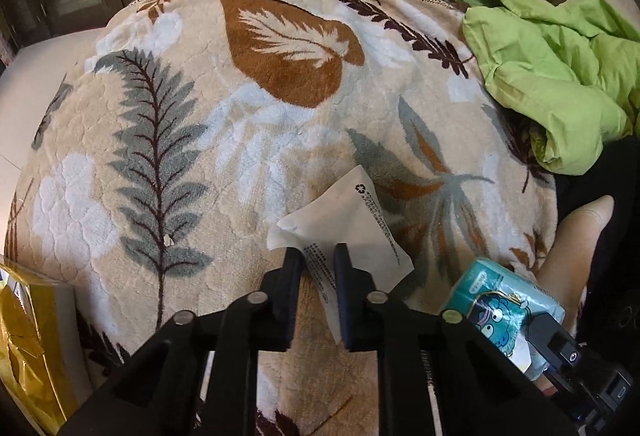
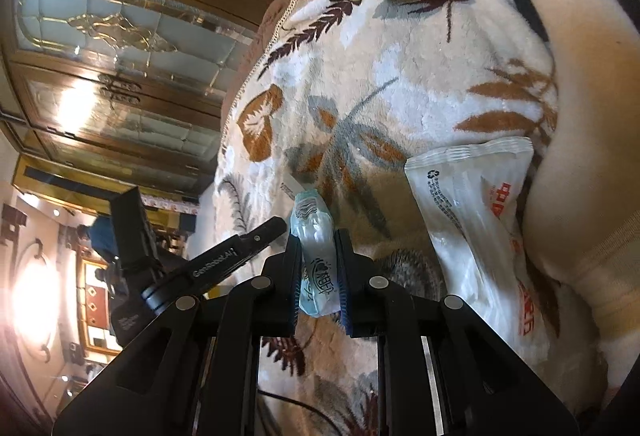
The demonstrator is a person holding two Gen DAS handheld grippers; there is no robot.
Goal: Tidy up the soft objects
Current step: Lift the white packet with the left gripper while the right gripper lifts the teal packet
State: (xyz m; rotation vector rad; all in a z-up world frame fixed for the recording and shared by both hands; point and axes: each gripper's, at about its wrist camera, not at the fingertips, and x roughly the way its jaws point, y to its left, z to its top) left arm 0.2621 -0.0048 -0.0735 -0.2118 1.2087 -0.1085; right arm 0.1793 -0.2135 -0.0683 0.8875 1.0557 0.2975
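Pinching a flat white paper sachet (image 1: pixel 346 232), the left gripper (image 1: pixel 319 256) is closed; the right gripper (image 2: pixel 318 240) clamps a teal plastic tissue pack (image 2: pixel 316 260) over the leaf-patterned fleece blanket (image 1: pixel 180 116)

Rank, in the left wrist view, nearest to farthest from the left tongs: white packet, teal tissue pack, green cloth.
1. White packet: clamped between the left tongs.
2. Teal tissue pack: low right, held by the right tongs.
3. Green cloth: upper right, at the blanket's far edge.
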